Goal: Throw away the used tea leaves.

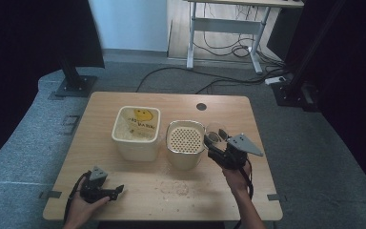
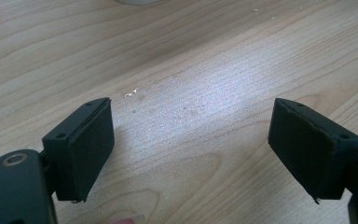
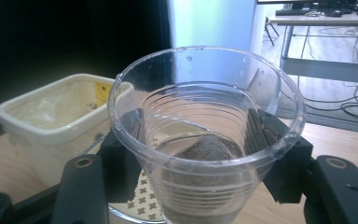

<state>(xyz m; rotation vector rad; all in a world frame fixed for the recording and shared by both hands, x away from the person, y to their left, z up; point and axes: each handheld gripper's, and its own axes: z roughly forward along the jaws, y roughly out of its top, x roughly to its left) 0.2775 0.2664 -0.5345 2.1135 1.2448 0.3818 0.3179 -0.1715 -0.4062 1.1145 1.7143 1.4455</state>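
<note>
My right gripper (image 1: 215,141) is shut on a clear plastic cup (image 3: 205,135), its pads pressing the cup's sides; the cup (image 1: 214,133) is held just right of a cream container with a perforated strainer insert (image 1: 185,140). The cup looks upright, with some clear liquid and a dark lump at its bottom. A larger cream tub with a yellow smiley label (image 1: 137,125) stands to the left of the strainer container. My left gripper (image 1: 116,191) rests low on the table near the front left edge, jaws wide open with nothing between them (image 2: 191,149).
The wooden table (image 1: 124,186) has scattered pale crumbs (image 1: 176,187) in front of the strainer container. A round cable hole (image 1: 201,106) sits near the far edge. Beyond the table are a black stand base (image 1: 75,86), floor cables and a desk frame (image 1: 224,33).
</note>
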